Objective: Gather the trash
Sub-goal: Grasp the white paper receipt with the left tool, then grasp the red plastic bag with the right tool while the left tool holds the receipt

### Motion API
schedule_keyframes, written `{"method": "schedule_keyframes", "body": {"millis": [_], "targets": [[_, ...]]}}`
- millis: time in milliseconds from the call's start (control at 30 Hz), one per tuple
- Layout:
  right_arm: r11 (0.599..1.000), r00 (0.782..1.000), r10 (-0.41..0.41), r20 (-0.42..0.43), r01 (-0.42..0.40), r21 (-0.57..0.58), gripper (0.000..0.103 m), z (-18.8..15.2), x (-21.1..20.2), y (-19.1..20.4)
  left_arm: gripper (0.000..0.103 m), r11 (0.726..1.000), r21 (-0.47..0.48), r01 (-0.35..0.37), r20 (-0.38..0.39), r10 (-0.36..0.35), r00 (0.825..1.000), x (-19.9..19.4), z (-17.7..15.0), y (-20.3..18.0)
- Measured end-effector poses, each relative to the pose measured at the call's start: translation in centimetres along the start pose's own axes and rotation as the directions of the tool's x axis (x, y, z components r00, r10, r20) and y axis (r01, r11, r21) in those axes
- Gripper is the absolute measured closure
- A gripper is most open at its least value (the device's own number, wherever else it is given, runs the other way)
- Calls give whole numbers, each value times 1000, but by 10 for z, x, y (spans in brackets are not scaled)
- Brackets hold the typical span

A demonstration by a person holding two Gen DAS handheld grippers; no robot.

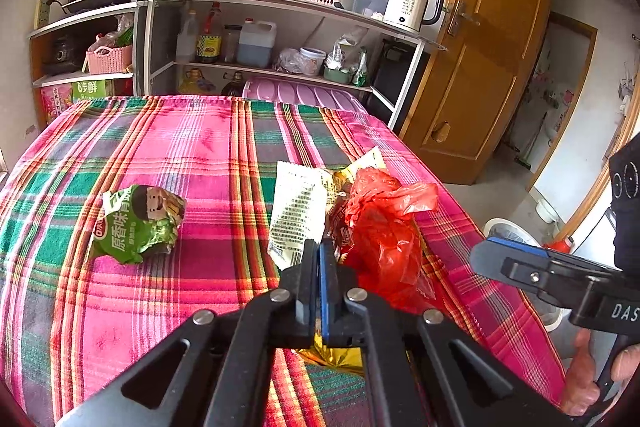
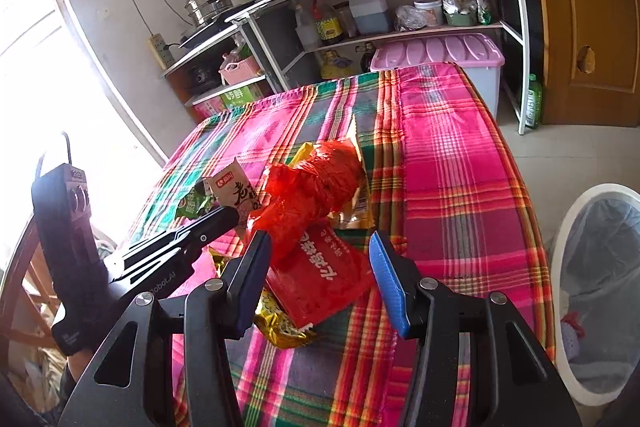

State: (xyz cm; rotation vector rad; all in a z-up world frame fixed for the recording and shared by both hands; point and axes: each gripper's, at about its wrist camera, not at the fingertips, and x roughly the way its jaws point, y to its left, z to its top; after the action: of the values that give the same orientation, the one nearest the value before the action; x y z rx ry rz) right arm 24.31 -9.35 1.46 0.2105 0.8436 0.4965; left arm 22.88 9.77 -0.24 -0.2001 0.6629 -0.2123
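Observation:
Trash lies on a pink plaid tablecloth (image 1: 168,147). My left gripper (image 1: 319,247) is shut on a white and tan snack wrapper (image 1: 298,211), which also shows in the right wrist view (image 2: 236,191). A crumpled red plastic bag (image 1: 380,223) (image 2: 316,179) lies just right of it. A green snack bag (image 1: 138,223) lies to the left. My right gripper (image 2: 320,247) is open, its jaws on either side of a flat red packet (image 2: 320,275), over a gold wrapper (image 2: 280,327). The right gripper also shows in the left wrist view (image 1: 486,253).
A white bin with a liner (image 2: 600,267) stands on the floor right of the table. A shelf unit with pots, bottles and a kettle (image 1: 412,7) stands behind the table. A pink-lidded box (image 2: 436,55) sits by it. A wooden door (image 1: 480,67) is at the right.

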Motion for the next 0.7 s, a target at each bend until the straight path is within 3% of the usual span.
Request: {"method": "schedule_keyframes", "body": {"millis": [467, 567, 633, 700], "targets": [[998, 994, -13, -109, 20, 66, 51, 16, 61, 13, 103, 997, -65, 50, 35, -48, 998, -12, -5, 26], [998, 993, -30, -111, 36, 57, 63, 16, 66, 14, 103, 996, -69, 62, 35, -60, 998, -12, -6, 29], [998, 994, -40, -102, 45, 47, 79, 17, 64, 16, 103, 995, -76, 72, 30, -69, 997, -13, -7, 30], [998, 994, -45, -96, 49, 36, 79, 16, 62, 17, 103, 994, -76, 74, 30, -72, 997, -13, -7, 31]]}}
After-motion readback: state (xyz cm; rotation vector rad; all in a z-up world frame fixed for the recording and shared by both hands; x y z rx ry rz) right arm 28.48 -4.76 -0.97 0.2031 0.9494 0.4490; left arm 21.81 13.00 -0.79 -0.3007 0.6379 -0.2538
